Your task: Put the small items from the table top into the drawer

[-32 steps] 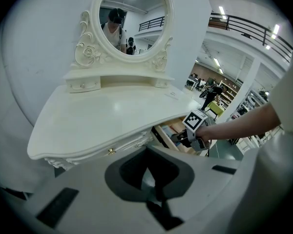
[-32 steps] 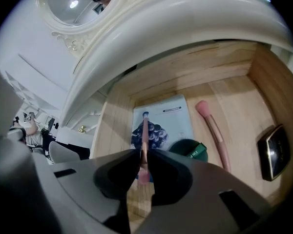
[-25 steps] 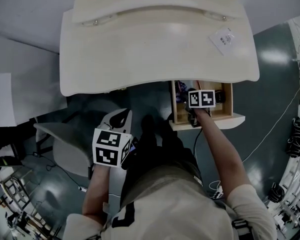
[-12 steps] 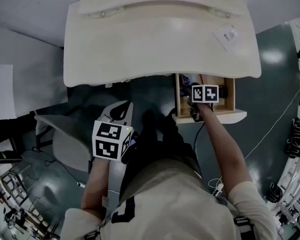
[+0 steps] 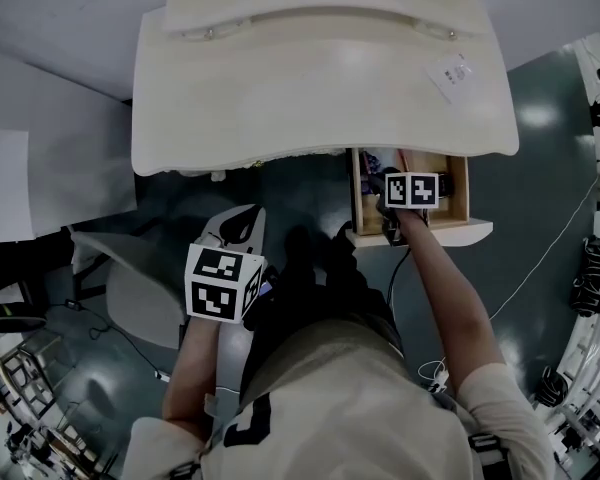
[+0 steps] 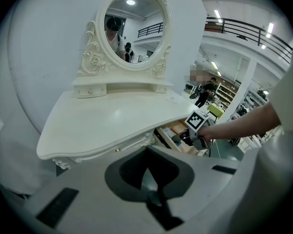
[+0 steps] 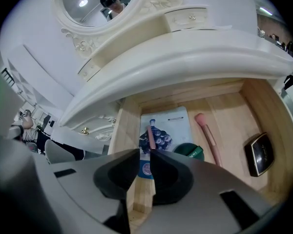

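From above, the dressing table (image 5: pixel 280 98) has its curved front edge overhanging the back of the one open drawer (image 5: pixel 360 208), which juts out at the right. The right gripper (image 5: pixel 410 190) hangs inside the drawer near its left wall. The left gripper (image 5: pixel 238 230) sits well apart, low over dark floor beside a grey chair (image 5: pixel 130 288). One small white packet (image 5: pixel 450 73) lies on the table top near its right rim; the rest of the top is bare.

In the left gripper view, the left gripper (image 6: pixel 146 165) has its jaws pressed together with nothing in them, and one oval mirror (image 6: pixel 133 26) stands behind the table.

In the right gripper view, the right gripper (image 7: pixel 145 152) is clamped on a slim pink stick (image 7: pixel 150 136), close to the left drawer wall. Four things lie on the drawer floor: one blue-printed sachet (image 7: pixel 173 126), one green round piece (image 7: pixel 190 151), one pink brush (image 7: pixel 207 138) and one dark case (image 7: pixel 260 153). Bare wood shows between brush and case.
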`<state>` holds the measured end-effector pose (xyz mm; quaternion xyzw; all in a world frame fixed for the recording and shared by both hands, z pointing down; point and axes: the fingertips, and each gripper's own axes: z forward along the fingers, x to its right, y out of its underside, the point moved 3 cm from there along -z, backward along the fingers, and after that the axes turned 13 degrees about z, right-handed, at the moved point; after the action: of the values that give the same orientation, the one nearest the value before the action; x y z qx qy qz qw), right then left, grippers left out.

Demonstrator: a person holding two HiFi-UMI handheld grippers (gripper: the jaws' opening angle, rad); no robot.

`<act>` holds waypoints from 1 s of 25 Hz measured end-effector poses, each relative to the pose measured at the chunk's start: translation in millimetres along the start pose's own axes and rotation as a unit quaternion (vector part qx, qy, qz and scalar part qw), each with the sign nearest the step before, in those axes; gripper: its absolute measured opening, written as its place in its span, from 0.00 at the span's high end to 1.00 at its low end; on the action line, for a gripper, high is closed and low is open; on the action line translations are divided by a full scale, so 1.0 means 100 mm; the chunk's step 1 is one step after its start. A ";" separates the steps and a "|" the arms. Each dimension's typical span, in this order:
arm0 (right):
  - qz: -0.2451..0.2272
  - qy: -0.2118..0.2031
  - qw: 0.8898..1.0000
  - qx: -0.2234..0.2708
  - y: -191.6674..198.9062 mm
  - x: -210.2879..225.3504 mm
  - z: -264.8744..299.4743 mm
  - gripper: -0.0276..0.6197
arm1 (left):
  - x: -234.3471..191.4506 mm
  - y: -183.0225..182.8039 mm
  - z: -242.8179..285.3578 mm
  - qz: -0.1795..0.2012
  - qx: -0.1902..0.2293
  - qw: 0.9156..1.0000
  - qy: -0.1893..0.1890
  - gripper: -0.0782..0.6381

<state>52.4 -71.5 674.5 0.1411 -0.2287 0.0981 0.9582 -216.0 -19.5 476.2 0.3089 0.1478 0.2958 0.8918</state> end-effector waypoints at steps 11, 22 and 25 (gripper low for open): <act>-0.001 0.000 1.000 0.017 -0.04 -0.06 -0.11 0.85 | -0.02 -0.04 -0.05 0.008 0.013 1.000 0.003 0.82; 0.001 -0.007 1.000 0.029 -0.02 -0.13 -0.24 0.85 | 0.02 -0.09 -0.13 0.019 0.025 1.000 0.003 0.82; 0.000 -0.008 0.999 0.034 -0.01 -0.14 -0.30 0.85 | 0.04 -0.12 -0.14 0.026 0.028 0.999 0.005 0.82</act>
<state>53.0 -64.5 642.6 0.1744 -0.2329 0.1052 0.9509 -214.0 -17.9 457.7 0.3359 0.1525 0.3158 0.8742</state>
